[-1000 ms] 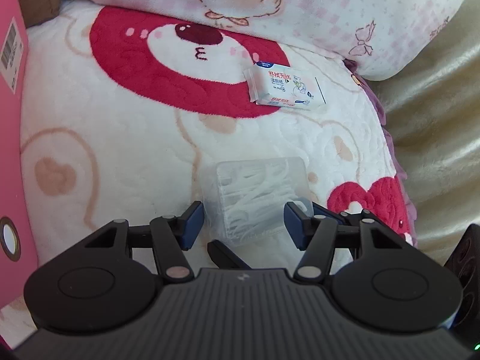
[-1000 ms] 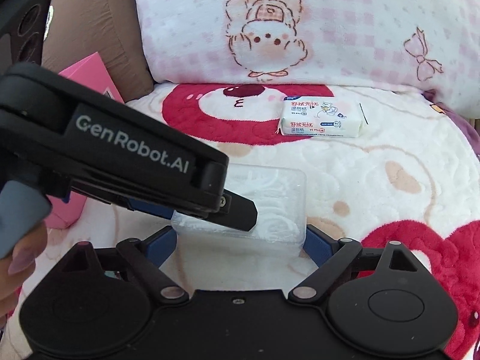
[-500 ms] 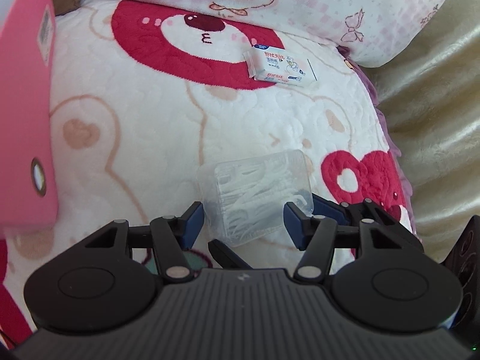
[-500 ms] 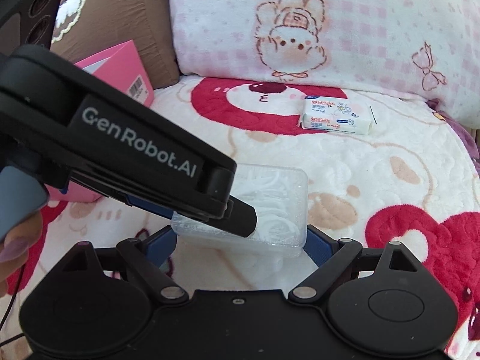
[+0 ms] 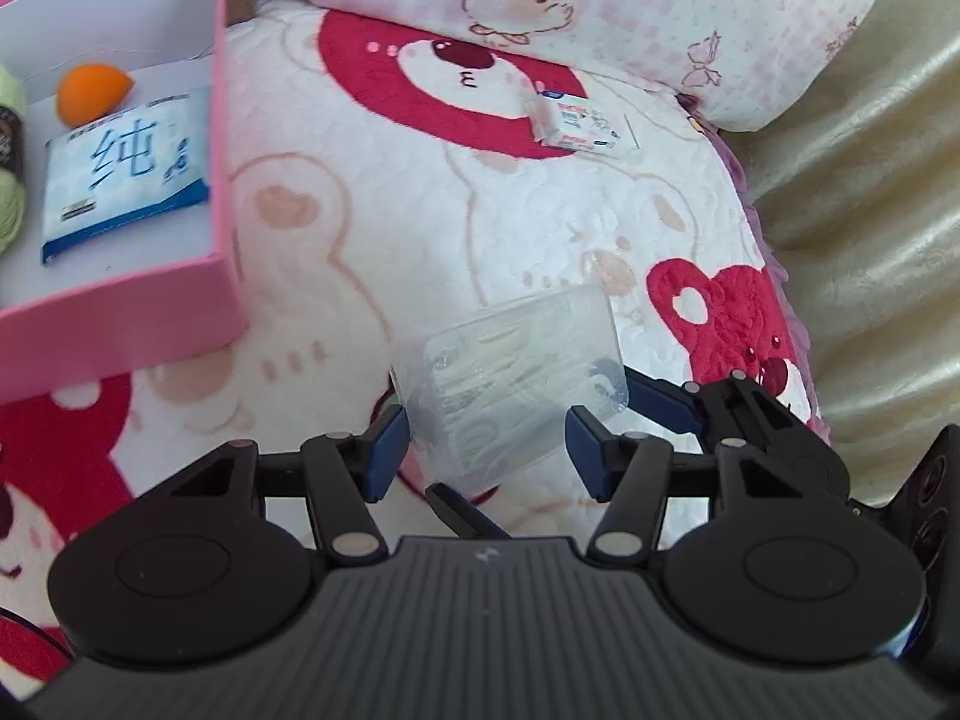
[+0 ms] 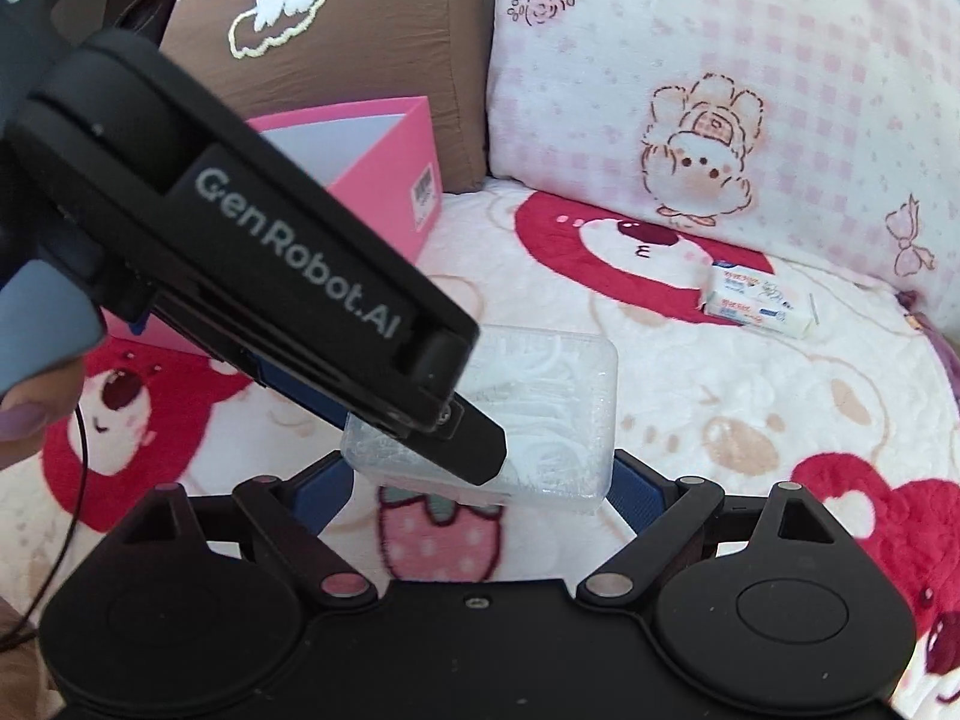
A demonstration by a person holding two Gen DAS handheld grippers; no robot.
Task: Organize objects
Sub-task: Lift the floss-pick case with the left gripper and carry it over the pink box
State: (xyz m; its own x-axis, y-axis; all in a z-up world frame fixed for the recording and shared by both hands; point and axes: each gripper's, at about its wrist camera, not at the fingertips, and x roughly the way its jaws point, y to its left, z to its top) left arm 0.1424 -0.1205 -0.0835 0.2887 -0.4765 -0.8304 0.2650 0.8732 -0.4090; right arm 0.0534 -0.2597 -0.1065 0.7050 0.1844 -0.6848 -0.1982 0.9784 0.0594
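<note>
A clear plastic box of white floss picks (image 5: 519,378) is held in the air above the bear-print blanket, tilted. My left gripper (image 5: 486,441) and my right gripper (image 6: 480,489) each have their blue pads against opposite sides of the box (image 6: 540,414). The left gripper's body crosses the right wrist view in front of the box. A small tissue pack (image 5: 576,123) lies on the blanket by the pillow; it also shows in the right wrist view (image 6: 756,300). An open pink box (image 5: 222,180) stands at the left.
The pink box holds a blue-and-white tissue pack (image 5: 126,174), an orange sponge (image 5: 90,90) and green yarn (image 5: 12,204). A pink checked pillow (image 6: 750,78) and a brown cushion (image 6: 336,36) line the back. Beige fabric (image 5: 870,240) drops away at the right.
Both grippers have lifted the floss box higher above the blanket and pulled back. The pink box's open inside has come into the left wrist view.
</note>
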